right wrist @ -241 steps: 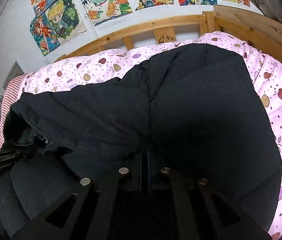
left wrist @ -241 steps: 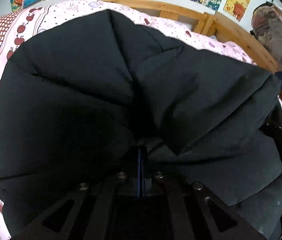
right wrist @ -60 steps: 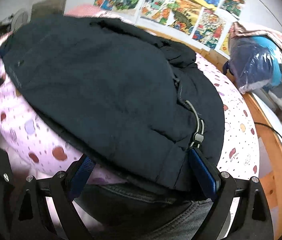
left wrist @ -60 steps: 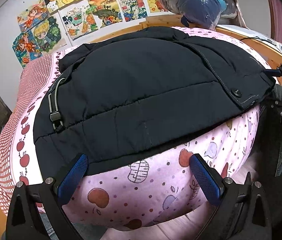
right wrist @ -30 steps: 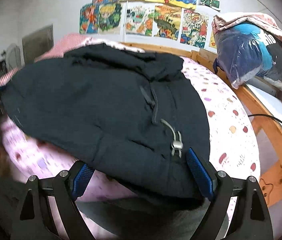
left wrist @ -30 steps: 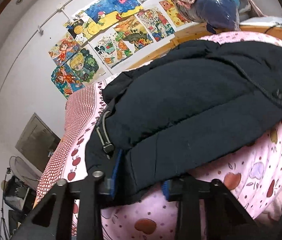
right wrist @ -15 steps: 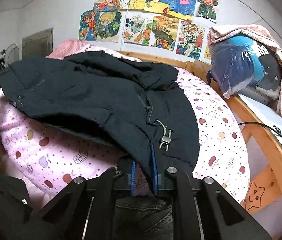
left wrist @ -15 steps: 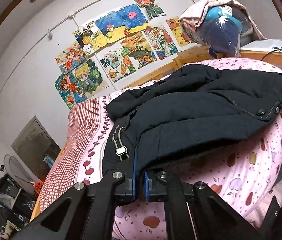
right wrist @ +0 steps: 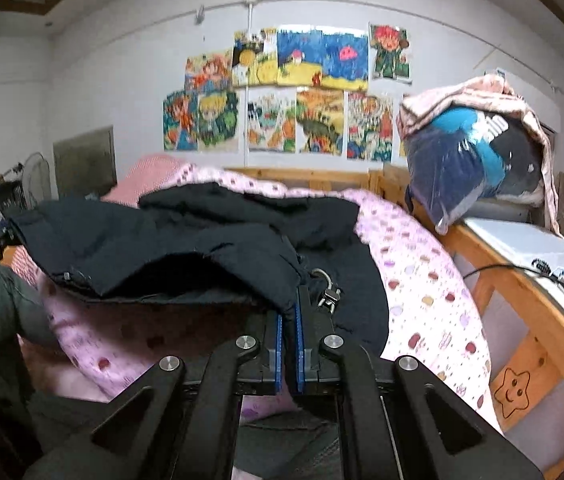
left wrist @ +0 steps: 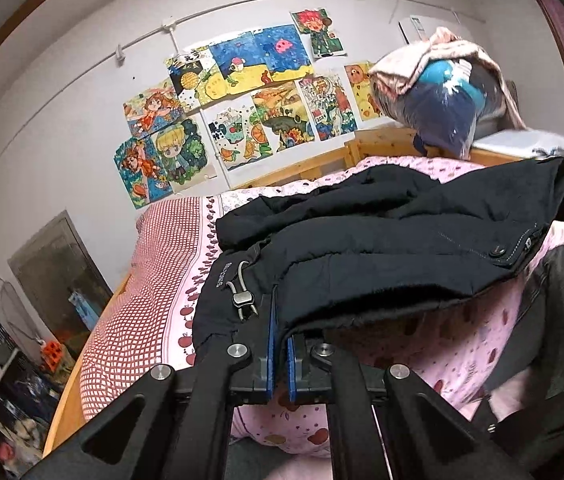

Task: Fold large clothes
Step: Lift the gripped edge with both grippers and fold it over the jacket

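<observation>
The black padded jacket (left wrist: 382,248) lies across the pink fruit-print bedding (left wrist: 422,352) of a wooden bed (right wrist: 522,320), with its near hem raised off the cover. The left tool (left wrist: 279,332) is clenched on the hem at one corner, just beside a drawcord toggle (left wrist: 243,300). The right tool (right wrist: 290,320) is clenched on the hem at the other corner, next to its own metal cord toggle (right wrist: 328,292). Between the two grips the hem hangs clear of the bedding, while the far part of the jacket rests bunched toward the headboard. In the right wrist view the picture is somewhat blurred, so the fabric edge there is probably a single layer. Drawings (right wrist: 282,92) cover the wall behind.
</observation>
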A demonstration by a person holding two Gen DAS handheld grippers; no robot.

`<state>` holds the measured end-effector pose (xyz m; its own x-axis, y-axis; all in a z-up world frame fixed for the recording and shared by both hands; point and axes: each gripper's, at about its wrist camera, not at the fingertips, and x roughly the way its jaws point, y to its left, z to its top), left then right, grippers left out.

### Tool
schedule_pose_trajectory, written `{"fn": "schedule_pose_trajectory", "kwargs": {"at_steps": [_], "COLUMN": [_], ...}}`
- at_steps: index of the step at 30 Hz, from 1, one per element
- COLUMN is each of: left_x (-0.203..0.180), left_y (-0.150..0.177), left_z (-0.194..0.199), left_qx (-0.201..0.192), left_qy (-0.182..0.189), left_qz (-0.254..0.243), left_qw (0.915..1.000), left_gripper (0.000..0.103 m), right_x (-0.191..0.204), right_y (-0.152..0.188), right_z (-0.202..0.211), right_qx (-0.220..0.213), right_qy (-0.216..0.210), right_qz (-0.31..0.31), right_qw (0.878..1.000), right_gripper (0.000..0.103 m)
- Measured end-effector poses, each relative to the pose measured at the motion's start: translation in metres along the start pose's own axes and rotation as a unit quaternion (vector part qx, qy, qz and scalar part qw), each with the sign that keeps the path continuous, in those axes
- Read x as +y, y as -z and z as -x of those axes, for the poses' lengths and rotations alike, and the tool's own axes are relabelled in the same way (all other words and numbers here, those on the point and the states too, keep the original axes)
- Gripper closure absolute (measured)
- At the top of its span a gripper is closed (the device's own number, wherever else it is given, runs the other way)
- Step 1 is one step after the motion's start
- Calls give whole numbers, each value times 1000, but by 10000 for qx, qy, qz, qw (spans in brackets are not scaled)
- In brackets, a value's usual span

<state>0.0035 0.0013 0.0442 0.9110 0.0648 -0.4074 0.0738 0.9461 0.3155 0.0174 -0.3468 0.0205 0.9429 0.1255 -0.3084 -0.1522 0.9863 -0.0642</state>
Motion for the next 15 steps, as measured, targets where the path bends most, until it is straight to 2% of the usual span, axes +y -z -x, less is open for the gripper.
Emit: {"fn": "schedule_pose_trajectory", "kwargs": {"at_steps": [6,15], "left_x": [15,51], "left_y": [-26,-96], "left_z": [-11,-52], "left_qx": [150,153], "left_qy": [314,655], "left_qz": [286,564], "left_qw": [9990,9961], "left_gripper": [98,98], "right_x": [-9,-27], "right_y": [-28,-98], "right_z": [-15,-68], "right_qx": [-77,-202], "right_qy": [-180,-371], "right_qz": [-152,-260], "right_qw": [9997,9988], "right_gripper": [98,98]}}
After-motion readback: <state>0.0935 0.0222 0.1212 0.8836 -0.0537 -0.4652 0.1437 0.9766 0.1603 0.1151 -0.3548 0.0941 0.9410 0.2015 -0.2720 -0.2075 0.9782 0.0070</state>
